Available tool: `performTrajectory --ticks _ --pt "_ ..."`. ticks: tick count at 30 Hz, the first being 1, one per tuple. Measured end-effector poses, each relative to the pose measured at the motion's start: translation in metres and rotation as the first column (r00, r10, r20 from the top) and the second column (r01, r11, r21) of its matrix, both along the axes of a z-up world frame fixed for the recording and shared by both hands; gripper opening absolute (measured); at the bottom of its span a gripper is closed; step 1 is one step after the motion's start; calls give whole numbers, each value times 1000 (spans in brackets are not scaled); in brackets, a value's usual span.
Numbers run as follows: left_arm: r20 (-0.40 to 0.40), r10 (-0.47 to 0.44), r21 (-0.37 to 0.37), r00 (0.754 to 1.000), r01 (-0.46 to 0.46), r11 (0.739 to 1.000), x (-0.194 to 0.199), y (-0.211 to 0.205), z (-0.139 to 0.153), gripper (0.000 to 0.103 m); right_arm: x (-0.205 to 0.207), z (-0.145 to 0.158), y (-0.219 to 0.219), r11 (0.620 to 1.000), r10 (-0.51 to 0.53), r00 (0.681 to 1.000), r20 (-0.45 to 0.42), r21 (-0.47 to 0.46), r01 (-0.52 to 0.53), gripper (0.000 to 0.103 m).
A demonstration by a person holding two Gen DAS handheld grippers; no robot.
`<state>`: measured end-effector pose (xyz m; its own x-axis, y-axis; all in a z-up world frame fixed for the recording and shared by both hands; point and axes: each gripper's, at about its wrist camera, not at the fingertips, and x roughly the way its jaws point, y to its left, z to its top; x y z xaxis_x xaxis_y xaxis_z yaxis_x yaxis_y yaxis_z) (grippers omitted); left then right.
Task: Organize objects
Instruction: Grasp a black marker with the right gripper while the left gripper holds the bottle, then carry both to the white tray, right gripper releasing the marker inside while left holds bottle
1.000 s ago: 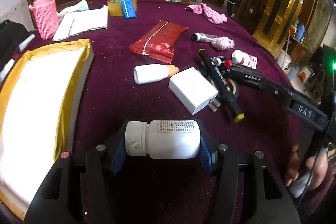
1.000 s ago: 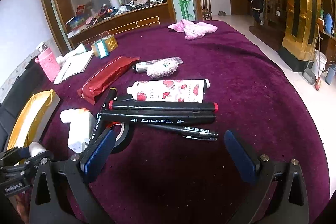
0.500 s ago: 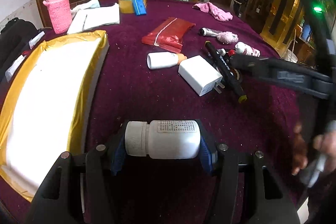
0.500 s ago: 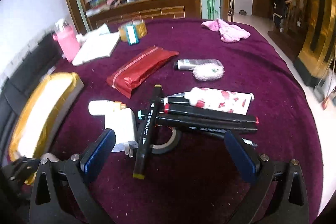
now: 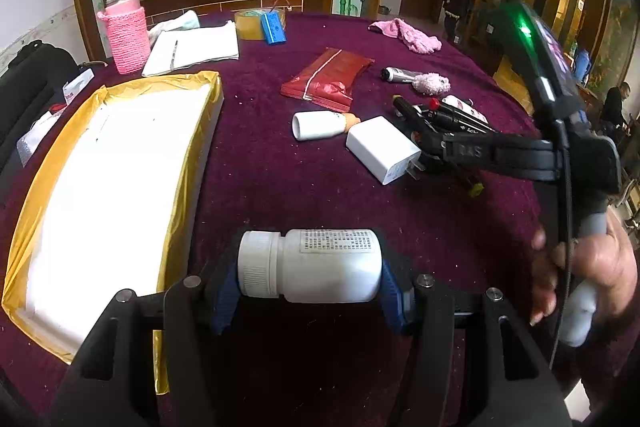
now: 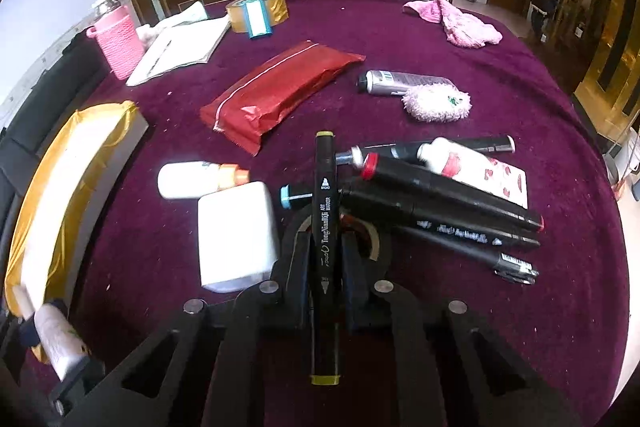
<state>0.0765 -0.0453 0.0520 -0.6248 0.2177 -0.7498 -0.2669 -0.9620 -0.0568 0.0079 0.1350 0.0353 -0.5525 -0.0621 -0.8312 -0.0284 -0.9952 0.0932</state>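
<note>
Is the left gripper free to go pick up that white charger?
Probably not yet. The left gripper is shut on a white pill bottle, so it has no room. The white charger itself lies uncovered on the tablecloth; nothing blocks the way.

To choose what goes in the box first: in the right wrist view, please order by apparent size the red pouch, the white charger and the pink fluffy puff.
1. red pouch
2. white charger, near the camera, so flattered
3. pink fluffy puff
</note>
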Motion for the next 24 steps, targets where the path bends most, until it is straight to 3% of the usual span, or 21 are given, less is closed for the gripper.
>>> performTrajectory --ticks 14,24 --pt "-48 51 19 998 -50 999 15 -27 20 57 34 58 -36 985 107 991 -82 -127 -117 13" --pt "-91 93 28 991 -91 995 6 -72 48 57 11 86 -94 930 218 973 -74 -286 -230 13"
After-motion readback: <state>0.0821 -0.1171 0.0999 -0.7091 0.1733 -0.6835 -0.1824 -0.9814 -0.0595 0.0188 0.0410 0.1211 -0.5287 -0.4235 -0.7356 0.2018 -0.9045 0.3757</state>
